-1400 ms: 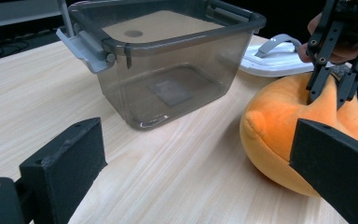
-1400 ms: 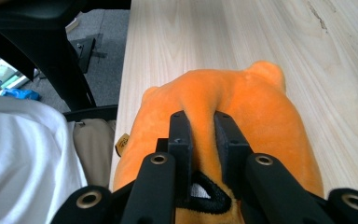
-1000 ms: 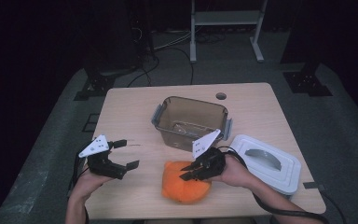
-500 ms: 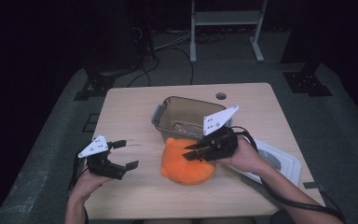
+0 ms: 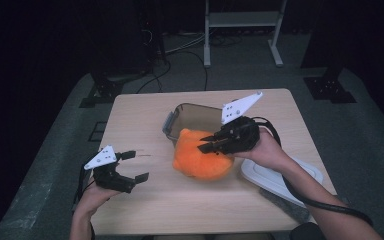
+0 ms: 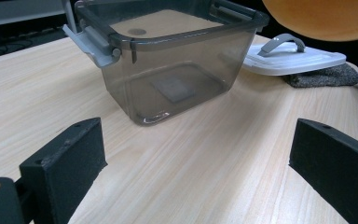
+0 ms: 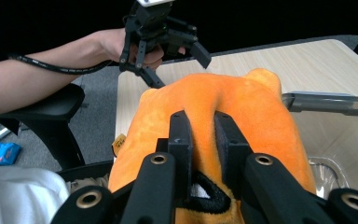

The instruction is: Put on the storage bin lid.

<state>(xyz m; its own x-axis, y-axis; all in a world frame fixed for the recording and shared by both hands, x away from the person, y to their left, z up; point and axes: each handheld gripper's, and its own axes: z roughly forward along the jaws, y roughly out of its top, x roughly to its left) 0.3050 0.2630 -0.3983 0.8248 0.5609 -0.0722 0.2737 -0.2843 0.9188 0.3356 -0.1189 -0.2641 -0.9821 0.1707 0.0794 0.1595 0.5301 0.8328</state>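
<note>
Table [image 5: 145, 125]: pale wood top, seen from above in the high view, with dark floor all round it
Tub [image 5: 180, 116]: clear smoky plastic, open at the top, standing upright near the middle of the table; in the left gripper view [image 6: 168, 74] it shows grey latches at its rim and a bare bottom
Lid [image 5: 280, 175]: white with a grey handle, lying flat on the table by the person's right forearm, apart from the tub; in the left gripper view [image 6: 298, 56] it rests partly on a grey cloth [image 6: 324, 77]
Soft toy [image 5: 200, 157]: orange plush, held up off the table, at the near rim of the tub and partly over it; in the right gripper view [image 7: 242, 107] a fold of its plush runs up between the two jaws
Right gripper [image 5: 211, 145]: jaws narrow, pinched on the soft toy from both sides, the toy bulging out to either side of them and hanging under them
Left gripper [image 5: 132, 165]: held low over the near left part of the table, well apart from the toy and the tub; jaws spread wide with nothing between them, and in the left gripper view [image 6: 193, 154] only bare table lies in the gap
</note>
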